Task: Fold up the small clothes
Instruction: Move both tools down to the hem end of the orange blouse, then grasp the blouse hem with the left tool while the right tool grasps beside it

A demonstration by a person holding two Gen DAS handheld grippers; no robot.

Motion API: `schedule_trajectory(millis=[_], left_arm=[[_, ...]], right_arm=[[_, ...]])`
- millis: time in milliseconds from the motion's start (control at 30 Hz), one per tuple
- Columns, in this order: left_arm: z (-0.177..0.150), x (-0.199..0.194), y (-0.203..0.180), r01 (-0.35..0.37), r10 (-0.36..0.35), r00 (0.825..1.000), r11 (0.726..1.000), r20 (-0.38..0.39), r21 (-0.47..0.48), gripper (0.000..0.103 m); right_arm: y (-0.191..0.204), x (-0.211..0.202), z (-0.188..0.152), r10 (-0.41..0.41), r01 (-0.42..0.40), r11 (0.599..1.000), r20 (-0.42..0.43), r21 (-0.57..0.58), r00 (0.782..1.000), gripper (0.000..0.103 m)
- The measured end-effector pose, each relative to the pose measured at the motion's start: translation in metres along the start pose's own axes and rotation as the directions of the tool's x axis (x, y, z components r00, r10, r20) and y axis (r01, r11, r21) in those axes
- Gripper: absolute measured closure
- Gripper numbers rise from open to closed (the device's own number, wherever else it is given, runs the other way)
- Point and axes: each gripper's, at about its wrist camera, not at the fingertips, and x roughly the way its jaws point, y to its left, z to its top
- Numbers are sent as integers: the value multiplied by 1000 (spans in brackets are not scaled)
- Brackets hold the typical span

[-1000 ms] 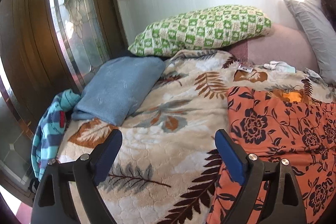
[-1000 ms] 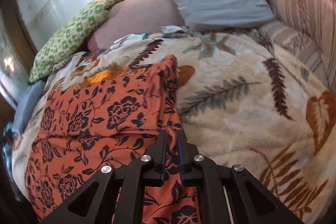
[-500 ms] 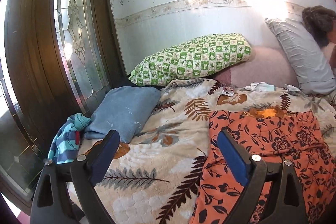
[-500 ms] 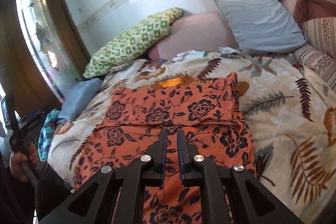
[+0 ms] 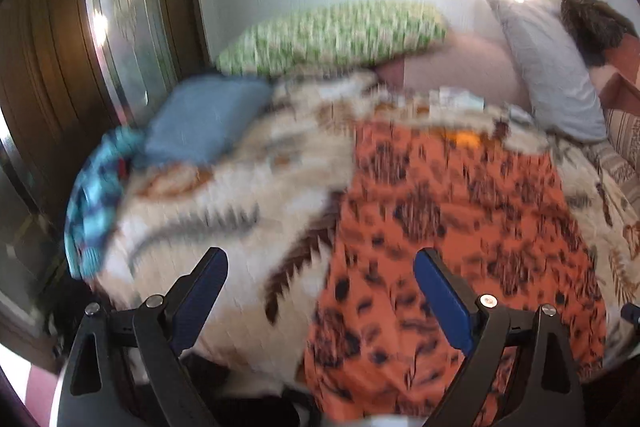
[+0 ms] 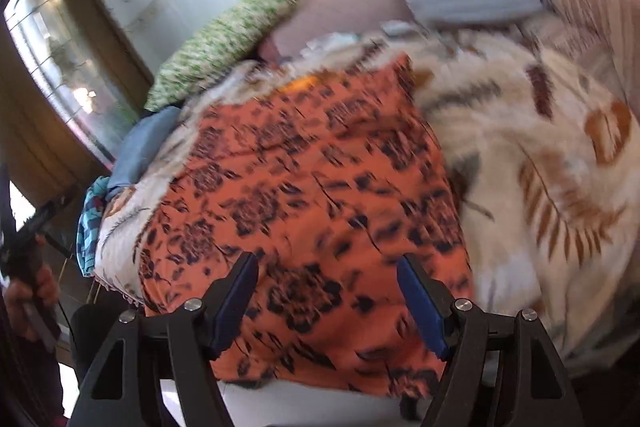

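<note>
Right gripper (image 6: 326,301): black frame with blue pads; jaws opening, nothing pinched between them – the cloth lies beyond and below the pads.
Left gripper (image 5: 318,293): same build, jaws spread wide and released, empty.
Task garment: the orange cloth with a dark flower print (image 6: 308,187) lies spread flat on the bed, directly ahead of the right jaws; in the left view it (image 5: 460,219) sits ahead of the right-hand finger and to its right.
Bed cover: cream fleece blanket with brown and grey leaf pattern (image 5: 224,203) under the garment, filling the space ahead of the left jaws.
Left of the left jaws: a striped turquoise cloth (image 5: 96,199) hangs at the blanket's edge.
Farther ahead: a folded blue-grey towel (image 5: 204,115) – beyond the left-hand finger.
Farthest: a green-and-white checked pillow (image 5: 332,35) against the white wall, and a grey pillow (image 5: 548,67) off to the right.
Blur: both views are smeared, so fine detail cannot be told.
</note>
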Motion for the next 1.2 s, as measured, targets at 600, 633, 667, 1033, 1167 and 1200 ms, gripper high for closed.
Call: schedule_trajectory(millis=[600, 633, 667, 1033, 1167, 1200], left_arm=[[-90, 88, 18, 92, -143, 921, 984, -362, -155, 25], [-92, 90, 17, 100, -150, 919, 983, -365, -153, 30], [-94, 92, 17, 107, -157, 919, 982, -362, -153, 33], [-101, 114, 22, 174, -227, 905, 969, -359, -176, 37], [-106, 119, 17, 199, -238, 911, 969, -338, -147, 33], [-107, 119, 18, 205, -248, 910, 966, -333, -158, 34]], right_arm=[[-84, 46, -40, -15, 66, 963, -191, 261, 982, 60], [-83, 51, -43, -21, 75, 965, -210, 251, 978, 63], [-81, 53, -45, -39, 89, 967, -209, 238, 977, 64], [-82, 55, -39, -1, 64, 961, -229, 268, 973, 83], [-80, 60, -38, 0, 76, 951, -248, 298, 969, 80], [-79, 60, -38, -6, 81, 954, -252, 288, 968, 80]])
